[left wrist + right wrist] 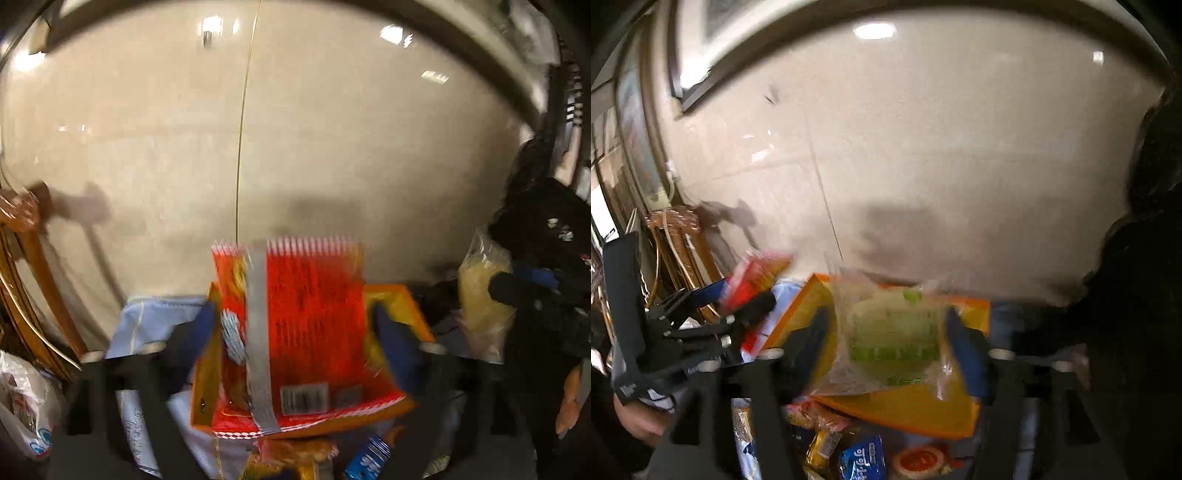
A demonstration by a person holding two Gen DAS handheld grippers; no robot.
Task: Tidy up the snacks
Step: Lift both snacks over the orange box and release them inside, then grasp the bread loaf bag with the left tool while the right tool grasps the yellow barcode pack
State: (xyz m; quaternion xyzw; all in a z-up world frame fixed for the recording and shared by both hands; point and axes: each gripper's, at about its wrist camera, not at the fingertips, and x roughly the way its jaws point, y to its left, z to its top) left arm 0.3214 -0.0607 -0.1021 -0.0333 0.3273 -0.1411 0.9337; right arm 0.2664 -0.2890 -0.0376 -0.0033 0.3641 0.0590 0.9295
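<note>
Two grippers, both spread wide. Left gripper (295, 332) fingers (201, 328) flank a red snack packet (310, 325), not pressing it; it hangs blurred over the orange tray (201, 384). Right gripper (886, 350) fingers (964, 354) stand clear of a clear bag of green snacks (894, 332) above the same tray. Both packs look light, soft, crinkly and slippery; best pinched at a sealed edge. More snacks (862, 459) lie near.

A pale blue cloth (159, 317) carries an orange tray (916, 410) and loose snack packets (862, 461).
</note>
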